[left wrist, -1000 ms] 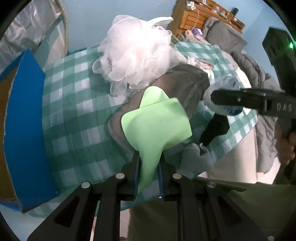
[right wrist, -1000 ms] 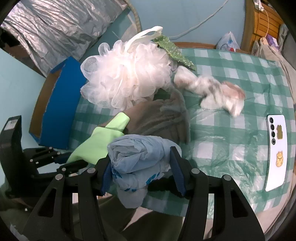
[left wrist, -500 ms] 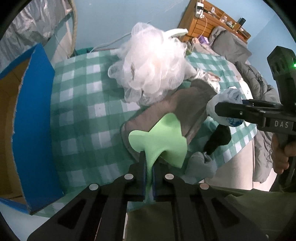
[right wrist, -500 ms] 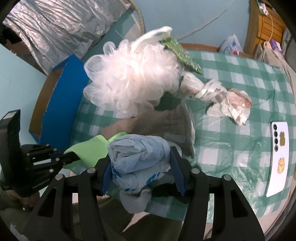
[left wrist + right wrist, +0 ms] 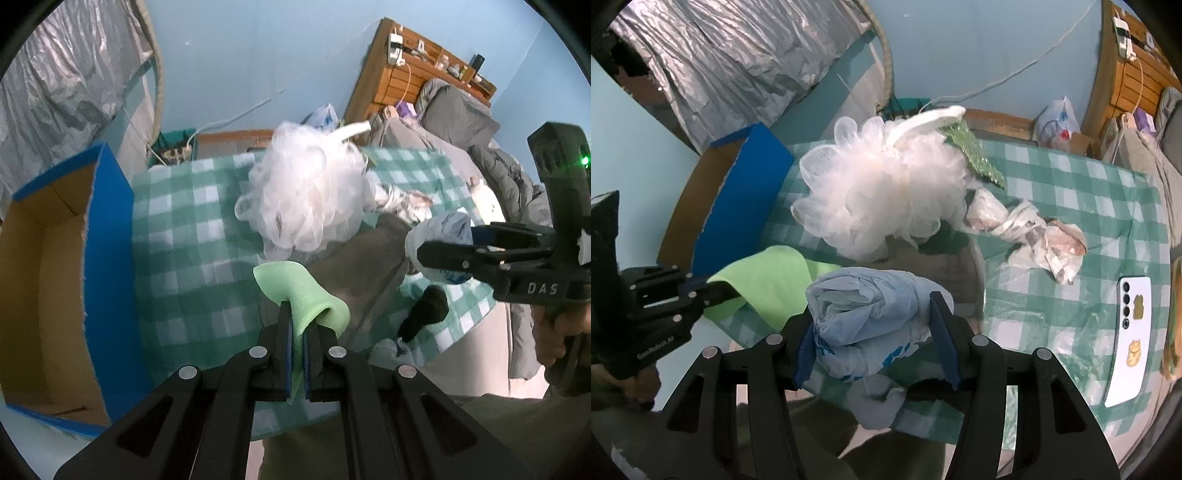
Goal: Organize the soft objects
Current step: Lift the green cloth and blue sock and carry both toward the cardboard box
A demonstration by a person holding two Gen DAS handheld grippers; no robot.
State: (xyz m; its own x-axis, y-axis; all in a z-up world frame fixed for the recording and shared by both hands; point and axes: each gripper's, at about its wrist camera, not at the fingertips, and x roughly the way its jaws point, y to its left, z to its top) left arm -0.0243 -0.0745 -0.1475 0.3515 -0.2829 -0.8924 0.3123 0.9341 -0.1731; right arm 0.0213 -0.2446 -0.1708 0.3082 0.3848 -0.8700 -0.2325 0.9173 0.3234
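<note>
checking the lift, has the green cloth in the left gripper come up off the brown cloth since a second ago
Yes. The green cloth, pinched in the left gripper, covered much of the brown cloth a second ago; now it hangs bunched, clear of it.

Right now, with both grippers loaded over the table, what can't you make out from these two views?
- Inside of the blue cardboard box: left wrist view's edge crops it; right wrist view shows only its outer wall.
- Brown cloth: mostly covered by the white bath pouf and green foam sheet.
- Dark item at the table's near edge: too blurred to identify.
- Print on the blue plastic bag: crumpled, hidden by the right gripper.
</note>
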